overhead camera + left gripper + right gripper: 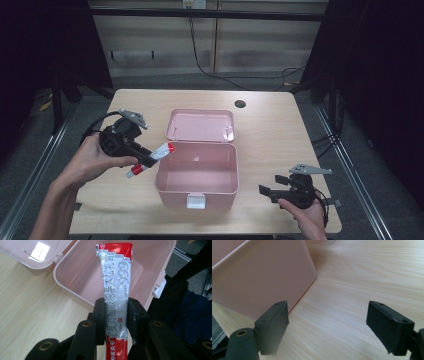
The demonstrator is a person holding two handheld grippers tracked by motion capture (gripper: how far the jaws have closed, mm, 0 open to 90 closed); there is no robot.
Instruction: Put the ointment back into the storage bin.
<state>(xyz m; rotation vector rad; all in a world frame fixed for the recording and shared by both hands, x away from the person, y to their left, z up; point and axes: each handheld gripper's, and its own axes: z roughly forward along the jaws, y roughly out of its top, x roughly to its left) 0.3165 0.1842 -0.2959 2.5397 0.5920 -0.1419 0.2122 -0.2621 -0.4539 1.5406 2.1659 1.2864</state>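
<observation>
A lab-like recording room: dark curtains (385, 75), trailing cables (210, 65), one bare wooden table (280, 130).

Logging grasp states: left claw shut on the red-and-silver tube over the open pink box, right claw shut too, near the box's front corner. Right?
One thing is off: the right claw is open, its jaws spread wide with bare table between them, as the right gripper view shows. The rest holds: the left claw is shut on the tube, held over the open pink box.

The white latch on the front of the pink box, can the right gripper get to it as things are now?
Probably yes. The right gripper is open and empty, beside the box's front right corner, and only bare table lies between it and the latch.
</observation>
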